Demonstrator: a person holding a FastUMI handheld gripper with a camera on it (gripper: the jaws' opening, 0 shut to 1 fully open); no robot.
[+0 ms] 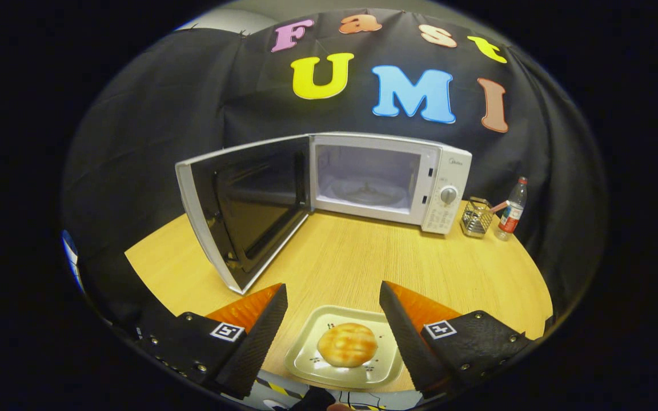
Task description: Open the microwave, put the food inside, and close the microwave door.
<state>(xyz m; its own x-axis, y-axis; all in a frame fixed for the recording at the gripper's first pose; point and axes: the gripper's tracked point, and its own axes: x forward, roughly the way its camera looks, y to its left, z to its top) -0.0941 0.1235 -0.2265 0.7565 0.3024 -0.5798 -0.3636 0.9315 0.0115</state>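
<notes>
So the gripper (333,294) has its fingers spread wide, nothing between them touching. The bun (347,344) sits on a square plate (310,365) at the table's (363,262) near edge, right between the fingers. The microwave (389,178) sits at the far edge, its door (243,208) swung wide open.

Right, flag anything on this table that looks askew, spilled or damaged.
Nothing stands out. The microwave sits with its door swung wide, the bun rests whole on its plate between the open gripper fingers, and the bottle and wire holder stand upright.
</notes>
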